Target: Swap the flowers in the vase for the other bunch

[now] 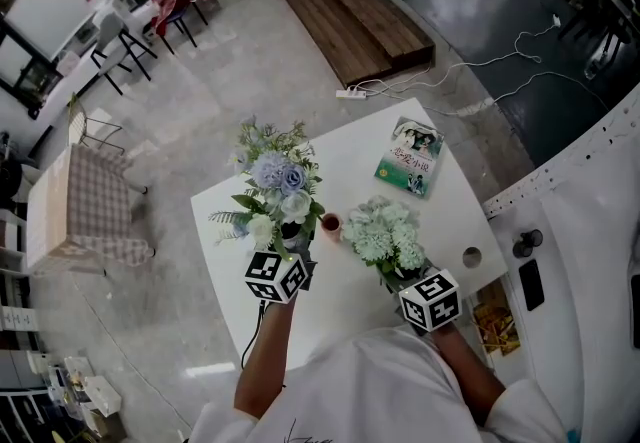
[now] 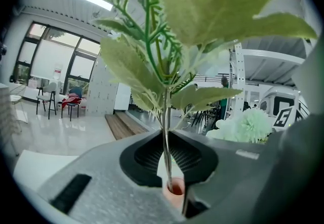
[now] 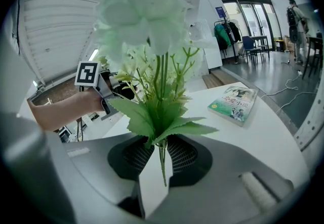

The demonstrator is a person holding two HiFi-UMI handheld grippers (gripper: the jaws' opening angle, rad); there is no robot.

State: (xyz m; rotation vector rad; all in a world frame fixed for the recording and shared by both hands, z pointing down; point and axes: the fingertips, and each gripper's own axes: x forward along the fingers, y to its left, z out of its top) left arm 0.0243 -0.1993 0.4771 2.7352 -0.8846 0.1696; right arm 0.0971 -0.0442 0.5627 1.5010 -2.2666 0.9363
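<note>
The left gripper [image 2: 166, 153] is clenched on the thin green stem of the bunch of blue and white artificial flowers [image 1: 277, 181]. In the left gripper view that stem runs down to the mouth of the small pink cylindrical vase [image 1: 330, 224], which stands near the middle of the white tabletop [image 1: 350, 153]. It cannot be told whether the stem end sits inside the mouth or just above it. The right gripper [image 3: 161, 154] is clamped on the stems of the bunch of pale green artificial flowers [image 1: 385, 234], just beside the vase, with the stem ends hanging free above the tabletop.

Hazards:
- Both grippers are occupied, so nothing steadies the vase. A sideways pull on a stem inside it likely tips or drags it.
- The mouth is narrow. A stem that strikes the rim may topple the vase.
- The bunches are close, and crossing leaves may snag.
- A thin stem may pivot between the pads.

The green-covered paperback book [image 1: 410, 157] lies near the far right corner, well apart.
</note>
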